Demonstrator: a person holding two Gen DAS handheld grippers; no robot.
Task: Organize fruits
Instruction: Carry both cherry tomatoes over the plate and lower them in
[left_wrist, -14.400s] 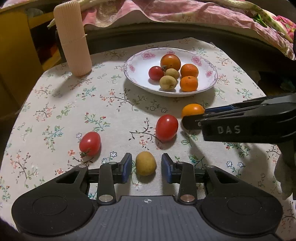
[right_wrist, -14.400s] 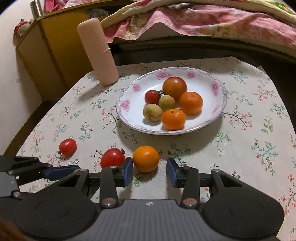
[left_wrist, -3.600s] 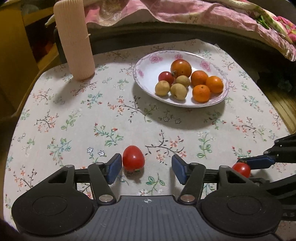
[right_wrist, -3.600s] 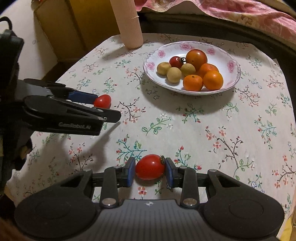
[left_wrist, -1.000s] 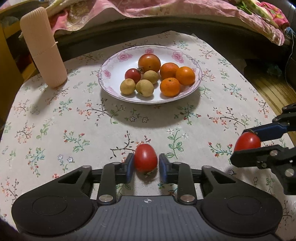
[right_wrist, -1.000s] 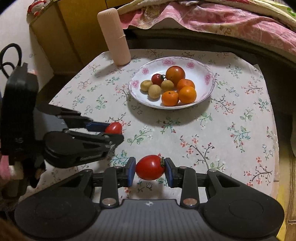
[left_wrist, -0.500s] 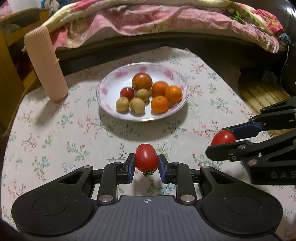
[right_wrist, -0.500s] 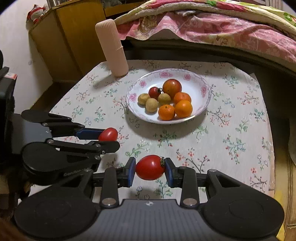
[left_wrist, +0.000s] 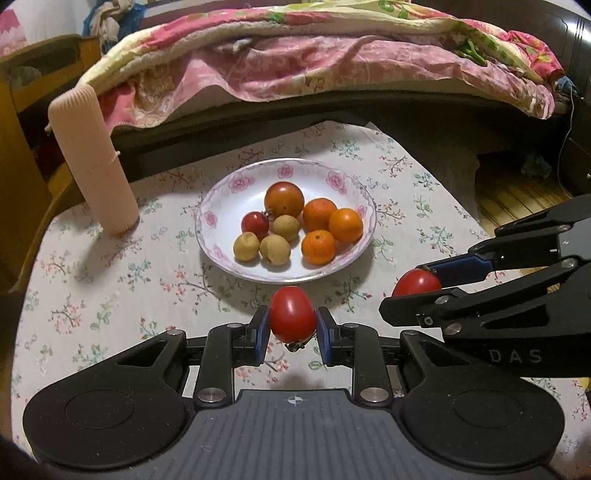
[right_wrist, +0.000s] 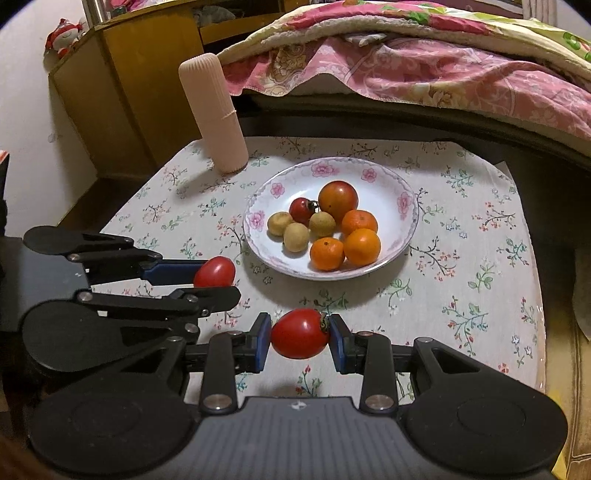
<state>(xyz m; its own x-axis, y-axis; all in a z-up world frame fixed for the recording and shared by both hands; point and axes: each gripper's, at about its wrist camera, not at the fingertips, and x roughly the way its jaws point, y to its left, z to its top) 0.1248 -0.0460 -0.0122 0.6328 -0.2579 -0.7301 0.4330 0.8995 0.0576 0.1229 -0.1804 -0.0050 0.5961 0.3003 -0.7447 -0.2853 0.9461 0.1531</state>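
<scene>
- Two tomatoes are hanging above the worktop (left_wrist: 110, 266), one in each of your tongs, and both are heading for the same flowered plate (left_wrist: 221, 254), which is sitting dead ahead and further from you than either.
- Starting at the left, a ribbed pink cylinder (left_wrist: 92, 162) is standing upright beyond the plate's left side, well apart from your path.
- Your left tongs (left_wrist: 291, 328) are gripping the left tomato (left_wrist: 291, 314) with its long axis upright, pointed end up and stem end showing underneath.
- From that fruit the plate's near rim is lying straight ahead and just beyond; in the left wrist view the tomato's top is overlapping the rim's shadow.
- In the plate, three pale yellow fruits (left_wrist: 258, 247) and a small red tomato (left_wrist: 255, 225) are filling the left half, while a big orange-red tomato and three tangerines (left_wrist: 328, 229) are crowding the right.
- Bare white is showing mostly along the plate's left and near-left, so I judge your left hand is the better placed for that gap.
- Your right tongs (right_wrist: 299, 336) are clamped on the right tomato (right_wrist: 299, 334), long axis lying crosswise between the blue pads, stem against the right pad.
- From there the plate is ahead and slightly right; the two pairs of tongs are running side by side, close, so I would bring them in one at a time.
</scene>
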